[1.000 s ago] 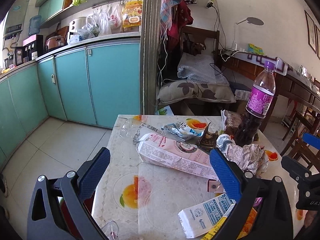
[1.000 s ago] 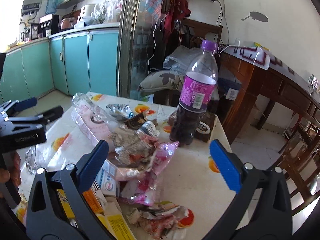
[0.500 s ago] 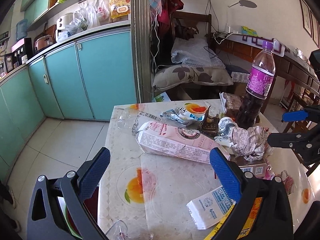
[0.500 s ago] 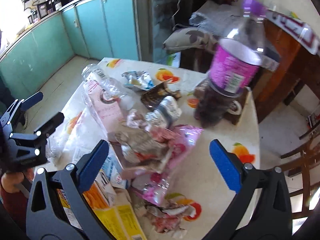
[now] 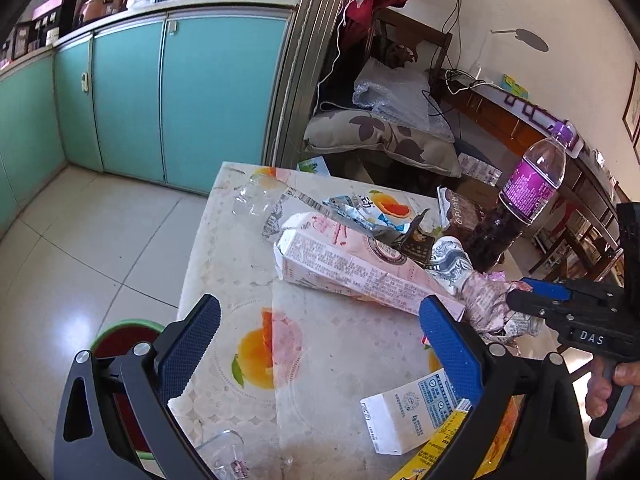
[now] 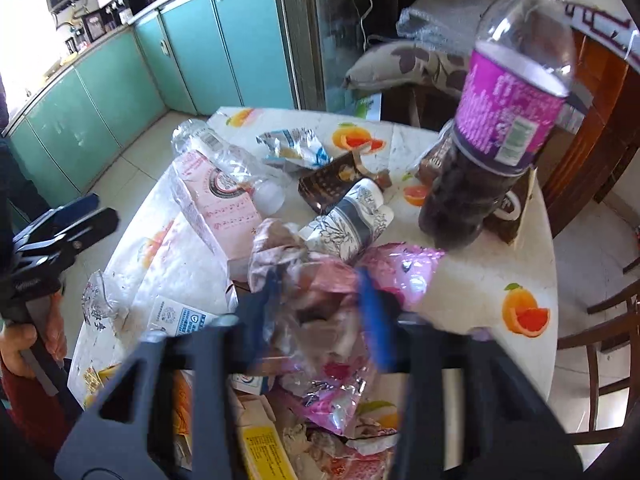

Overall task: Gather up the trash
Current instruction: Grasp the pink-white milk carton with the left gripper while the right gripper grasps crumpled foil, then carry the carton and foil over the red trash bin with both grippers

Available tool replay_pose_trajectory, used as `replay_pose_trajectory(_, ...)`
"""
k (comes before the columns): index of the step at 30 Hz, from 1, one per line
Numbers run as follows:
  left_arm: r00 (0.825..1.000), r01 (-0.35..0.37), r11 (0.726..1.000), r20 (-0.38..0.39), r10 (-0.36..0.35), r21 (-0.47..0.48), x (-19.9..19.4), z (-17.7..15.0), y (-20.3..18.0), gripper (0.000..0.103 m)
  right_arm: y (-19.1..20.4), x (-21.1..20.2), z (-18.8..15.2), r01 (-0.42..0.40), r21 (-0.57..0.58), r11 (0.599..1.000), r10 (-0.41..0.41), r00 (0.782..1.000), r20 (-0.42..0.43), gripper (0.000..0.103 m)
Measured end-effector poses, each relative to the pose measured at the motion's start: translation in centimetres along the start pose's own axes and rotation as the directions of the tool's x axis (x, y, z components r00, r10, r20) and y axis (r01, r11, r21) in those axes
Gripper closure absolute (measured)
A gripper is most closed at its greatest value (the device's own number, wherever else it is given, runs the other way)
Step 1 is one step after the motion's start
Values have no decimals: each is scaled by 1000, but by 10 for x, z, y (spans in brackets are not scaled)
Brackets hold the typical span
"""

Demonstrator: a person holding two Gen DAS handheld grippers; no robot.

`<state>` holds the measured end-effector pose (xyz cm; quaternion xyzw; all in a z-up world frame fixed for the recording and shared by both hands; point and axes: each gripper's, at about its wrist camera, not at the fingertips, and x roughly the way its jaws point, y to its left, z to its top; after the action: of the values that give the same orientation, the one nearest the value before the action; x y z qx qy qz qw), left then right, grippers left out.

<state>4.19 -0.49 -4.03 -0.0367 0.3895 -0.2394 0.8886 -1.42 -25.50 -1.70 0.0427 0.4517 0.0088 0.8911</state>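
Two tools | right tool [image 6: 320, 312] clenched on crumpled wrapper [image 6: 308, 280] | left tool [image 5: 316, 344] released, wide, above worktop [image 5: 320, 360] | pink carton [image 5: 360, 272] lies flat, long axis far-left to near-right

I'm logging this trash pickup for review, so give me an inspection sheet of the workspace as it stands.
Surface: table under a fruit-print cloth, littered.
Job's things: pink carton lying flat; crumpled wrapper; pink foil bag; crushed clear bottle; white carton.
Clutter: purple-label bottle upright, dark liquid inside.
Grippers: left gripper open above the cloth, holding nothing; right gripper with jaws around the crumpled wrapper, blurred, closure unclear.
Cables: wires hang from a wall plug behind the chair.
Surroundings: teal cabinets, tiled floor, red-and-green bin beside the table.
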Motion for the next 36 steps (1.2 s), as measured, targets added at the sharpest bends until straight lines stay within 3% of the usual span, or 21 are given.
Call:
replay_pose_trajectory(6, 988, 83, 986, -116, -100, -144, 43, 7, -5, 7, -10, -22, -16, 10, 8, 1000, -11, 996, 84, 70)
replay_pose_trajectory(9, 981, 68, 980, -165, -99, -185, 65, 11, -10, 8, -17, -28, -24, 20, 20, 1000, -22, 994, 105, 70)
replay_pose_trajectory(15, 952, 113, 957, -247, -181, -267, 103, 5, -21, 14, -22, -36, -36, 98, 19, 995, -100, 985, 139, 70)
replay_pose_trajectory(18, 944, 163, 943, -231, -234, -290, 108, 5, -25, 28, -26, -38, -39, 101, 27, 994, -104, 984, 144, 70)
replay_pose_trajectory(22, 940, 219, 938, -199, -277, -270, 102, 6, -30, 55, -24, -43, -41, 109, 25, 994, -112, 981, 156, 69)
replay_pose_trajectory(28, 922, 307, 918, -160, -352, -252, 83, 10, -30, 77, -17, -49, -42, 111, 31, 993, -115, 978, 173, 69)
replay_pose_trajectory(33, 930, 320, 929, -125, -345, -184, 55, 12, -34, 80, -6, -59, -42, 161, 12, 987, -160, 968, 191, 69)
replay_pose_trajectory(36, 953, 278, 956, -97, -287, -98, 36, 13, -39, 80, 0, -65, -41, 222, 19, 975, -221, 955, 195, 69)
